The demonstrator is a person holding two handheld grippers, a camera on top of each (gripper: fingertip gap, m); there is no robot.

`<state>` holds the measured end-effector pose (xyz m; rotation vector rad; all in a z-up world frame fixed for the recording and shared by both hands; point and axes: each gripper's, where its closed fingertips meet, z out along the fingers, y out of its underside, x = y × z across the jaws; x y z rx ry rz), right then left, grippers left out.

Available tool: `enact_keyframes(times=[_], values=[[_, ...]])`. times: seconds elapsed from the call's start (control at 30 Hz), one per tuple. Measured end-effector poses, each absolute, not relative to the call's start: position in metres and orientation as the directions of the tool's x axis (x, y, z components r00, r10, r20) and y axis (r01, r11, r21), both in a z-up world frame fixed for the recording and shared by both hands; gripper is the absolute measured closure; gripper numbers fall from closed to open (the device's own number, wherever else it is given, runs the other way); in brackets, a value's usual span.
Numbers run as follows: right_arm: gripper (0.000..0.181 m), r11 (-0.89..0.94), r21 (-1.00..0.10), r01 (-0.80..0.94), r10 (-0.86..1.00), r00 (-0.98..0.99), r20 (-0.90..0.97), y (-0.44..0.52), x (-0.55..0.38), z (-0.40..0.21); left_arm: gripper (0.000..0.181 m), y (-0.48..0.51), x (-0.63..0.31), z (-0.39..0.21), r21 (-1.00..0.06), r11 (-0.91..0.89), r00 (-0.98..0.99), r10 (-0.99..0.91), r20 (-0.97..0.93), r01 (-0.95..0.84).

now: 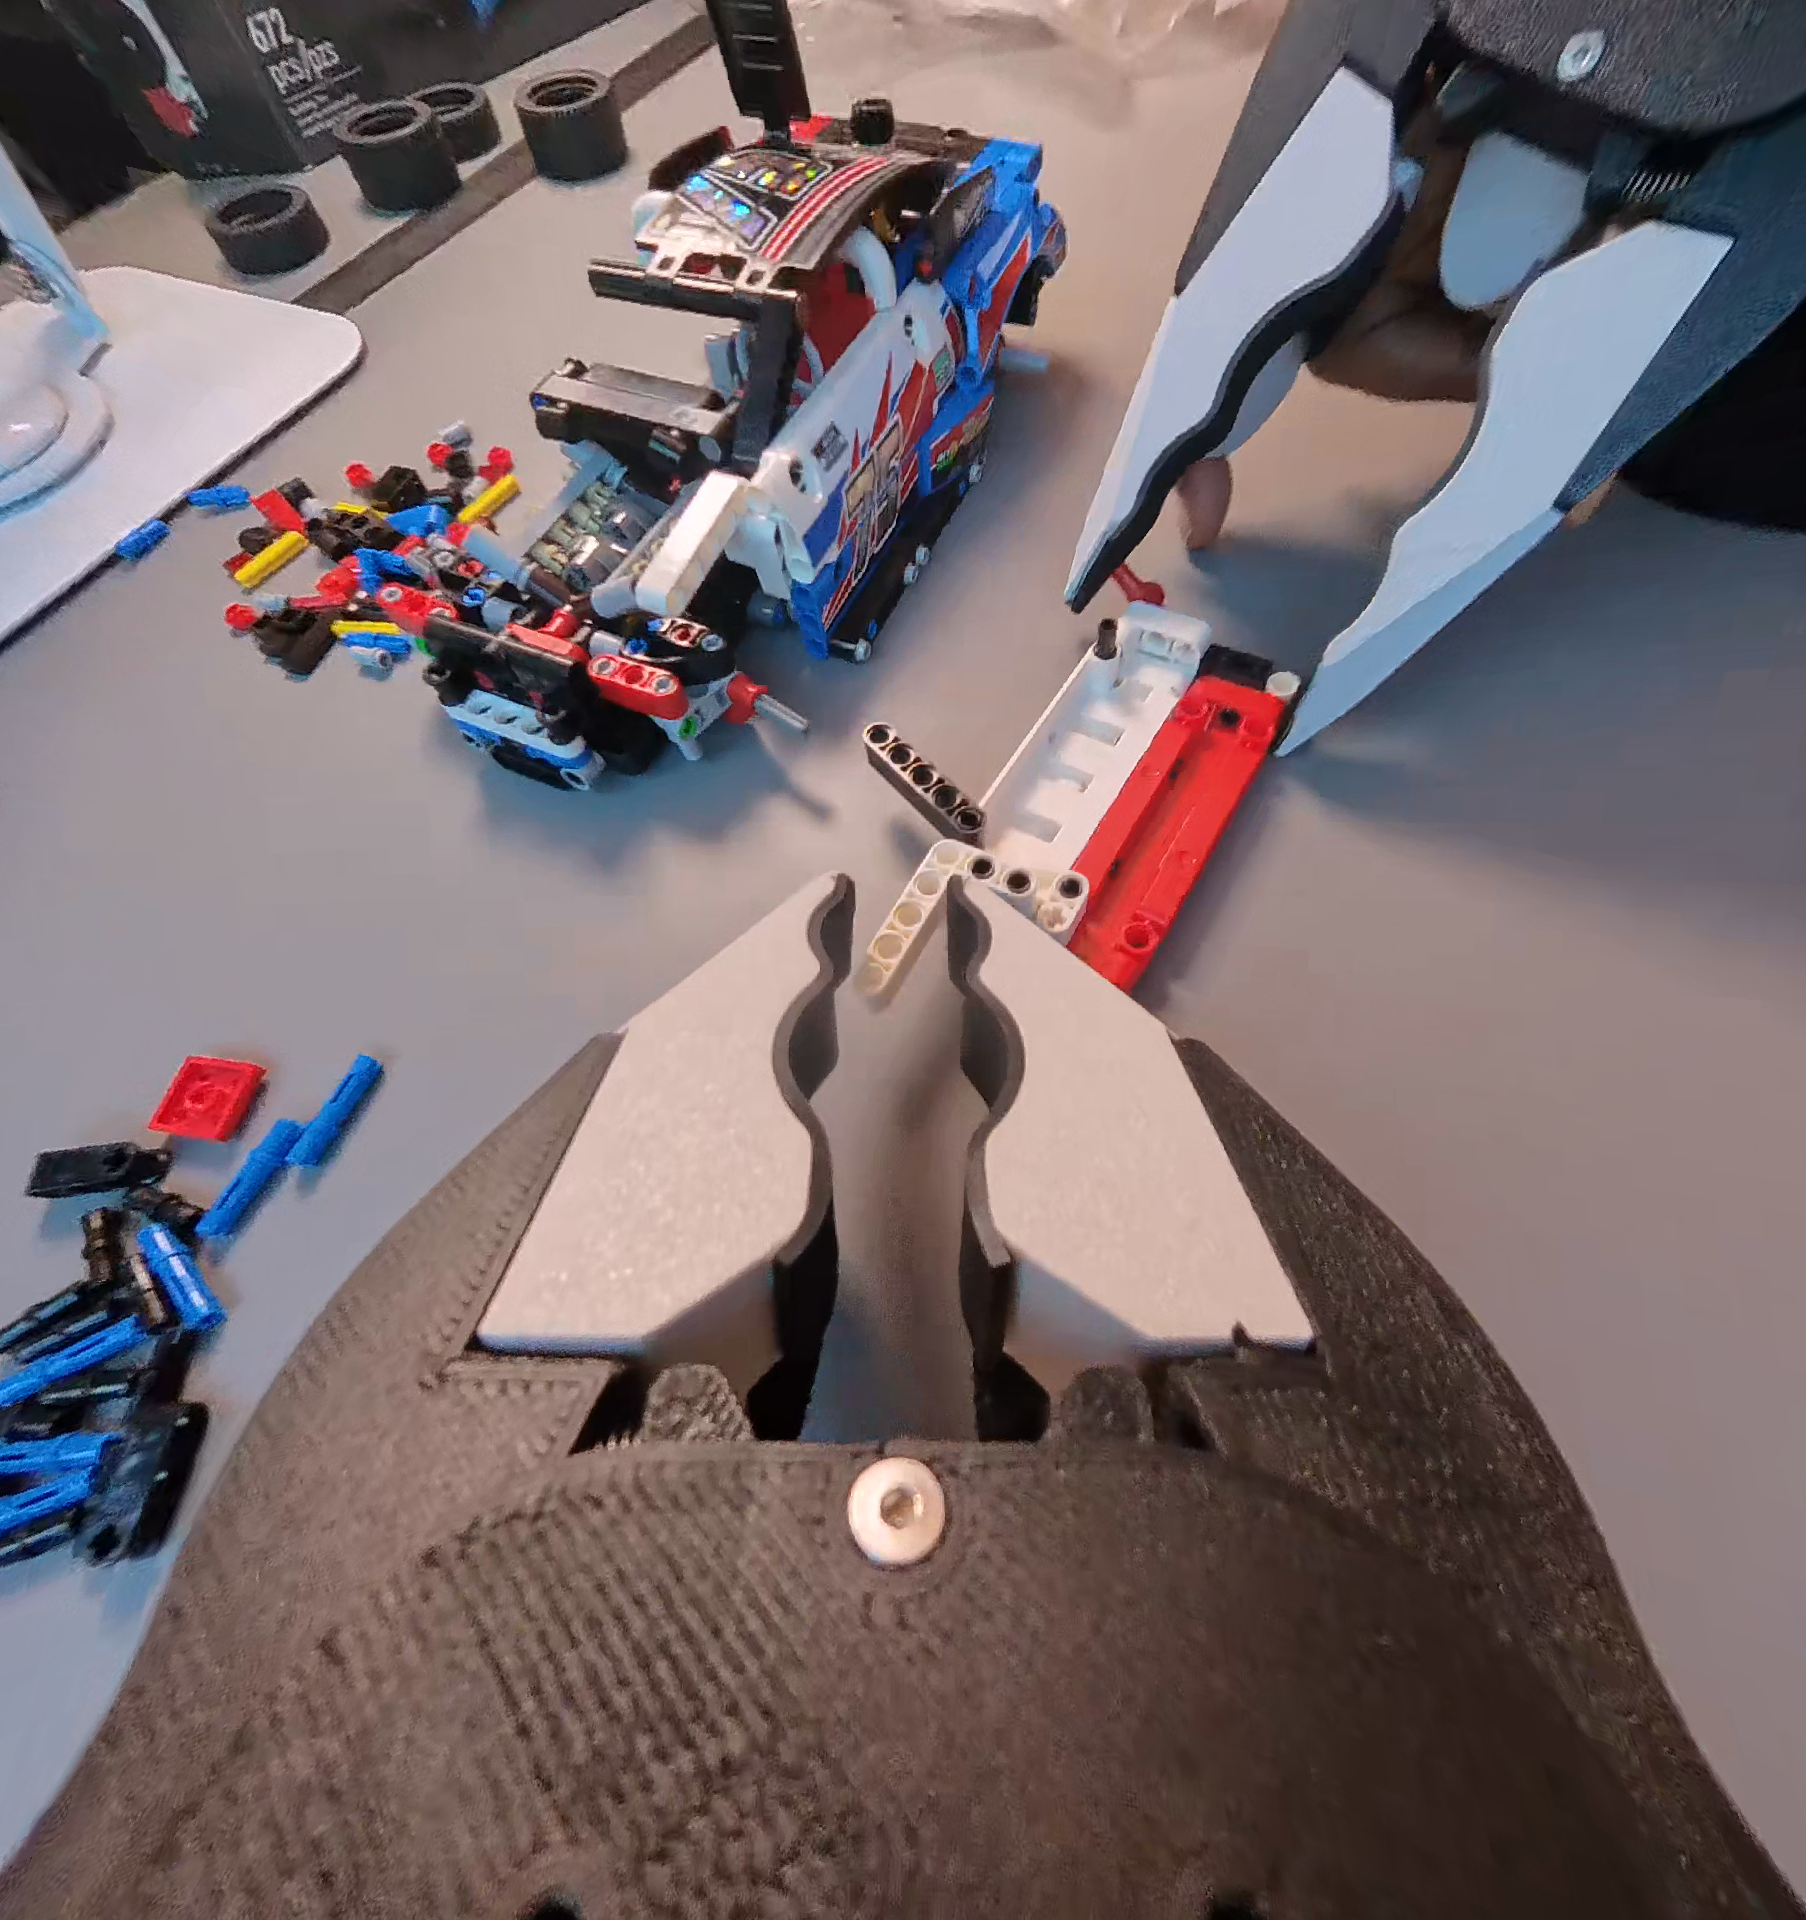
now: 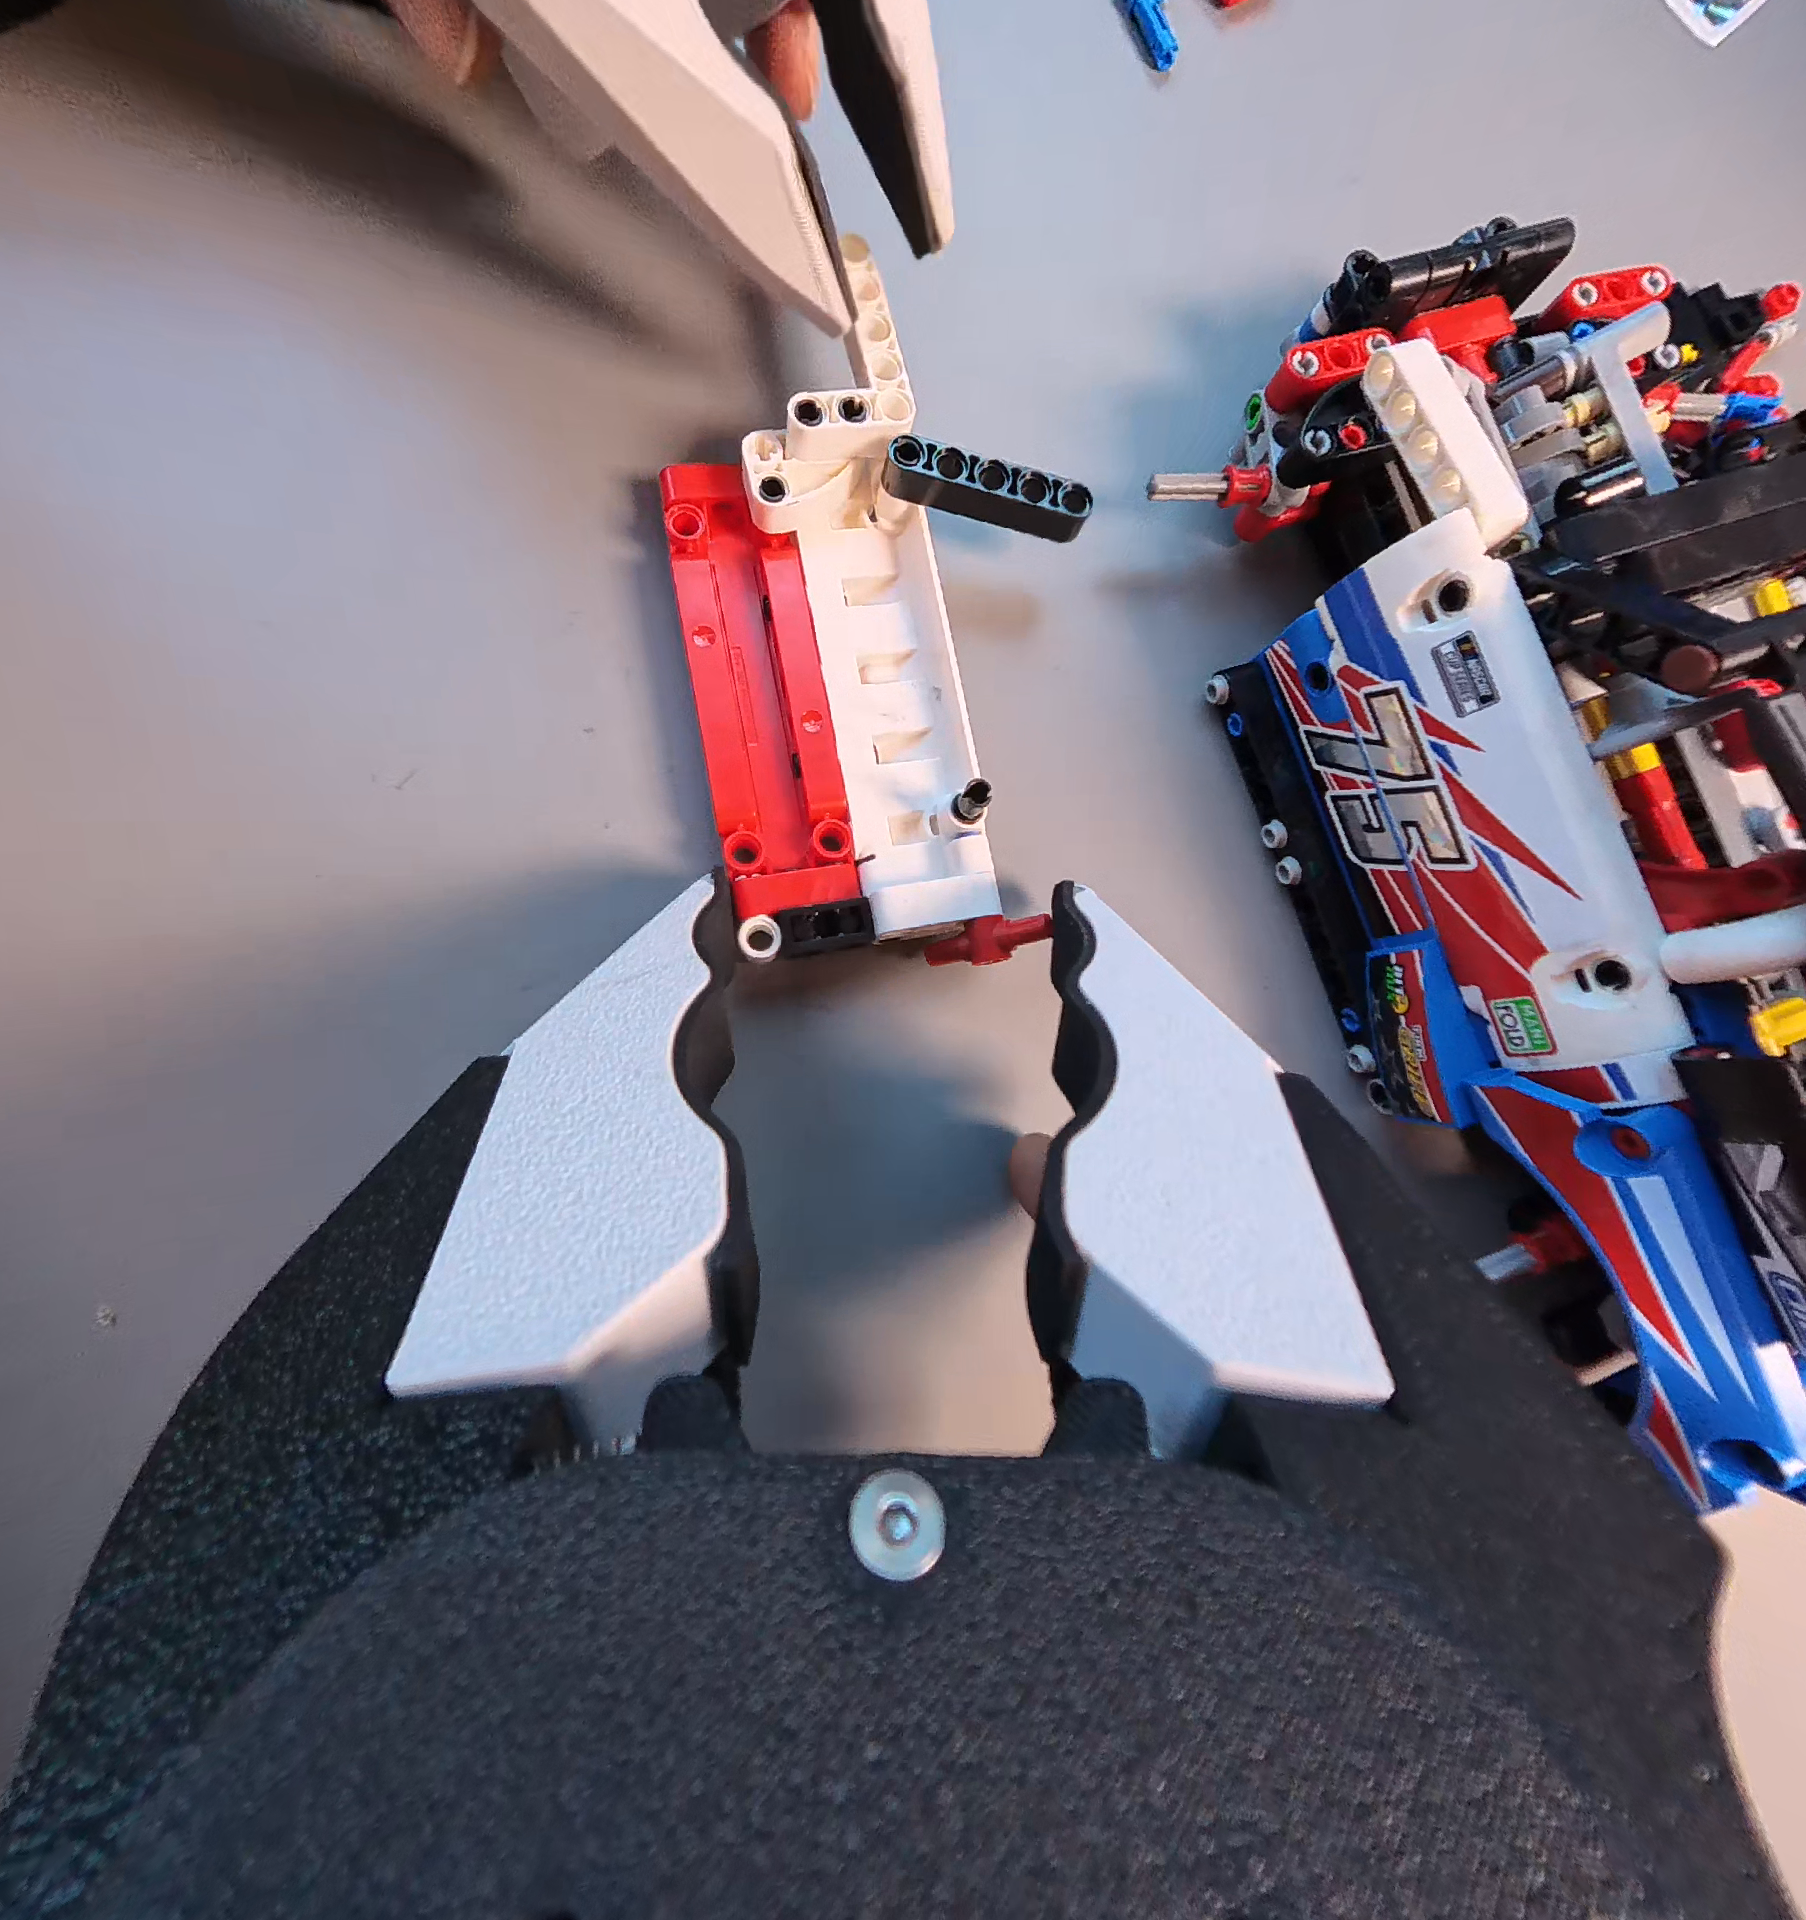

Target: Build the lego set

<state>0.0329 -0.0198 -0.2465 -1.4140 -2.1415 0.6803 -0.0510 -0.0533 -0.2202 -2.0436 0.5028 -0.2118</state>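
Right wrist view: the right tongs (image 2: 883, 925) gape wide, empty, straddling the near end of the red-and-white panel assembly (image 2: 826, 707) lying flat on the grey tabletop (image 2: 307, 727). The left tongs (image 1: 899, 914), nearly closed, seem to pinch its white beam (image 1: 904, 930). It looks light, stiff, and likely to pop apart; grip the long edges. The half-built car (image 2: 1481, 790) stands nearby.

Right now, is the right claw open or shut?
Open: the right claw has a wide gap between its tips, straddling the end of the red-and-white panel.
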Motion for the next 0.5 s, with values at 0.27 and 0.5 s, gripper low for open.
enact_keyframes(times=[0.27, 0.5], values=[[0.126, 0.437, -0.648, 0.623, 0.89, -0.405, 0.211, -0.024, 0.031, -0.243, 0.181, -0.052, -0.044, -0.227, -0.846, -0.468, 0.869, -0.494, 0.012, -0.255], [0.126, 0.444, -0.662, 0.604, 0.882, -0.423, 0.206, -0.026, 0.031, -0.243, 0.165, -0.067, -0.055, -0.227, -0.796, -0.503, 0.83, -0.558, 0.001, -0.337]])
